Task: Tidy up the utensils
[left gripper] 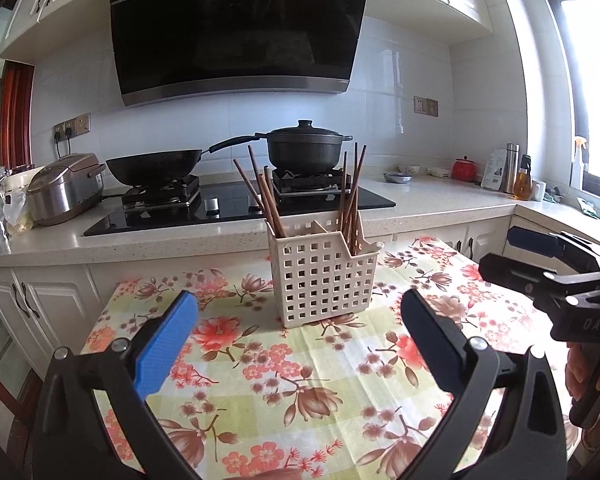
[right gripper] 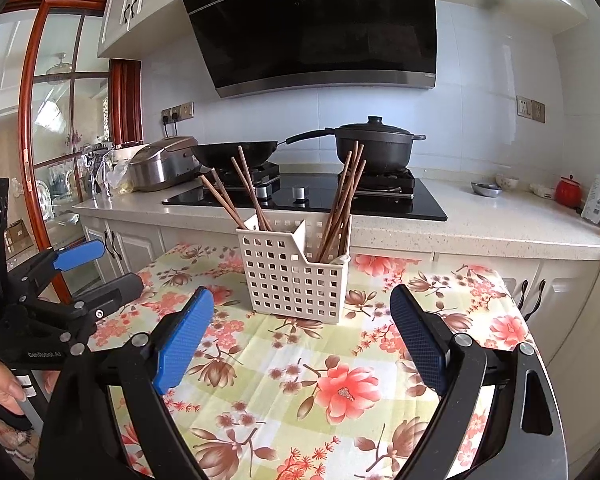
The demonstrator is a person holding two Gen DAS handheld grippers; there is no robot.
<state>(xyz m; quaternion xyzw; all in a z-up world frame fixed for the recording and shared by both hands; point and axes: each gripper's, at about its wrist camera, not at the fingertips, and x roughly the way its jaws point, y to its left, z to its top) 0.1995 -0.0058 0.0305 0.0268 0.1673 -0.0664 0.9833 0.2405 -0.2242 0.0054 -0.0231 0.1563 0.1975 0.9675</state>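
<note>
Hovering on the left, the left gripper (left gripper: 298, 344) has its blue-padded fingers (left gripper: 166, 346) spread wide with nothing between them, aimed across the floral-print tablecloth (left gripper: 260, 380) at the cream perforated plastic utensil caddy (left gripper: 323, 276) that stands upright near the table's far edge. Inside the caddy a divider splits two compartments: one bunch of brown wooden chopsticks (left gripper: 266, 196) leans leftward in the left compartment, another bunch (left gripper: 352, 196) stands steeper in the right, presumably sorted so each set stays apart. No loose utensil shows on the cloth, so the sorting looks largely done, though anything below the grippers is hidden. Further right, the right gripper (right gripper: 302, 348) is likewise parted and empty, level with its partner and well short of the caddy, likely held back to keep clear of the tall sticks.
</note>
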